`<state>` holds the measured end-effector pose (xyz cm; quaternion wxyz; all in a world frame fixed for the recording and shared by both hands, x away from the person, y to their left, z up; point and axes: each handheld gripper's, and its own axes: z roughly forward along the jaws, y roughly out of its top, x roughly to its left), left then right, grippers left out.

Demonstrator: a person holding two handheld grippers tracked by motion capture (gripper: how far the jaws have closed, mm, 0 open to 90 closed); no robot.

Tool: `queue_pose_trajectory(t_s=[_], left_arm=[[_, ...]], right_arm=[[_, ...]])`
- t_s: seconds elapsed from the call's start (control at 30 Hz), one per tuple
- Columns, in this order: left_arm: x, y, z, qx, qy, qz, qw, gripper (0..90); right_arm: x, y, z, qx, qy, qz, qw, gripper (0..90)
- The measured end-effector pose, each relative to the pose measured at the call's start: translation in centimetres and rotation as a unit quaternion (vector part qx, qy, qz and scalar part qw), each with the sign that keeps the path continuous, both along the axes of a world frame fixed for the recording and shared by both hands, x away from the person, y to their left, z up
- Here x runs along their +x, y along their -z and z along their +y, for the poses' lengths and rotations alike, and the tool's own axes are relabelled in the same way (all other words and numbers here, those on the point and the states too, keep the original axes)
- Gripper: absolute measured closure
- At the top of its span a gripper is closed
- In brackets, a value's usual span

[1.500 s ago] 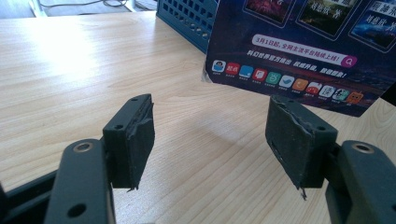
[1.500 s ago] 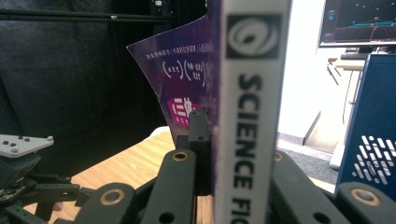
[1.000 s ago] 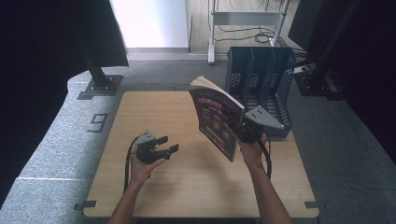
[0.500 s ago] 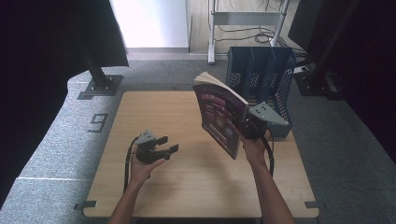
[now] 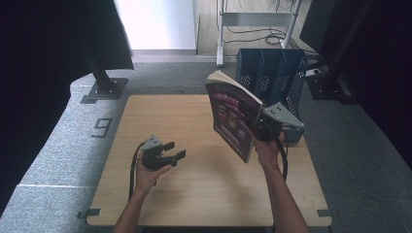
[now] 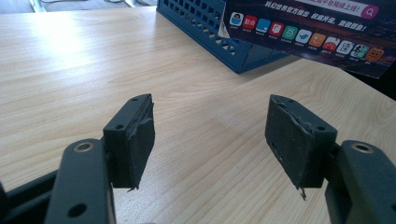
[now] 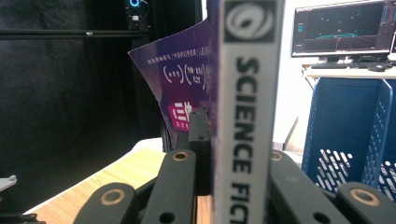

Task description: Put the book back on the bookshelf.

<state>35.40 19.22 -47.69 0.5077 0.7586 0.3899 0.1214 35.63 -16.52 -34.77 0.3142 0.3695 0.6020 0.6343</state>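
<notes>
Count of things at the table

One book (image 5: 233, 116), one blue file rack (image 5: 272, 73) with three slots, two grippers (image 5: 170, 153) (image 5: 260, 127), one table (image 5: 194, 194).

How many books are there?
1. The book is held up above the table, clamped in the right gripper, just in front of the blue rack. The rack's slots could hide more.
</notes>
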Motion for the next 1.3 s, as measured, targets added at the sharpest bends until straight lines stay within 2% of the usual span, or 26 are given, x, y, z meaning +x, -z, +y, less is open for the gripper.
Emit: queue_pose_trajectory(t_s=[0.57, 0.9, 1.3], left_arm=[[0.0, 0.1, 0.0, 0.000, 0.000, 0.004, 1.0000, 33.0], [0.1, 0.2, 0.0, 0.000, 0.001, 0.006, 1.0000, 33.0], [0.1, 0.2, 0.0, 0.000, 0.002, 0.007, 1.0000, 33.0]], right_arm=[[0.9, -0.4, -0.8, 0.003, 0.018, 0.006, 0.9998, 81.8], [1.2, -0.9, -2.0, 0.010, 0.037, 0.007, 0.9993, 81.8], [1.7, -1.6, -2.9, 0.006, 0.055, 0.005, 0.9985, 81.7]])
